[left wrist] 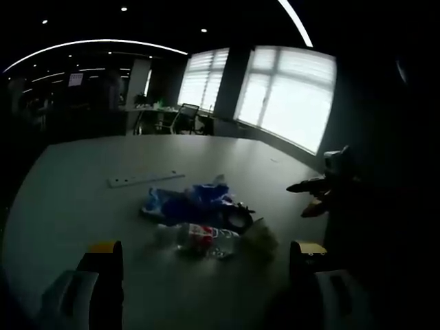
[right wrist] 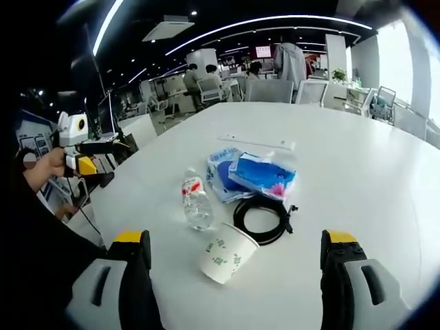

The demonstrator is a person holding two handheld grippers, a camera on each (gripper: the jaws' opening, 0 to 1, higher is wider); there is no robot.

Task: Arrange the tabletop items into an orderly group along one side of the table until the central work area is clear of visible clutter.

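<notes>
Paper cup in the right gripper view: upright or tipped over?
Tipped over. The paper cup lies on its side on the white table, its open mouth facing the water bottle, which also lies flat.

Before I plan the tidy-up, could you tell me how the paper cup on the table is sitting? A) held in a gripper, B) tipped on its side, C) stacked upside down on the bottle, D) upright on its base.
B: the paper cup lies on its side on the table, beside the water bottle and black cable coil.

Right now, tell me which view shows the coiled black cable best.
The right gripper view: the black cable lies well lit as a full loop on the white table, beside the paper cup. In the dim left gripper view it is a dark partial ring behind the bottle.
</notes>
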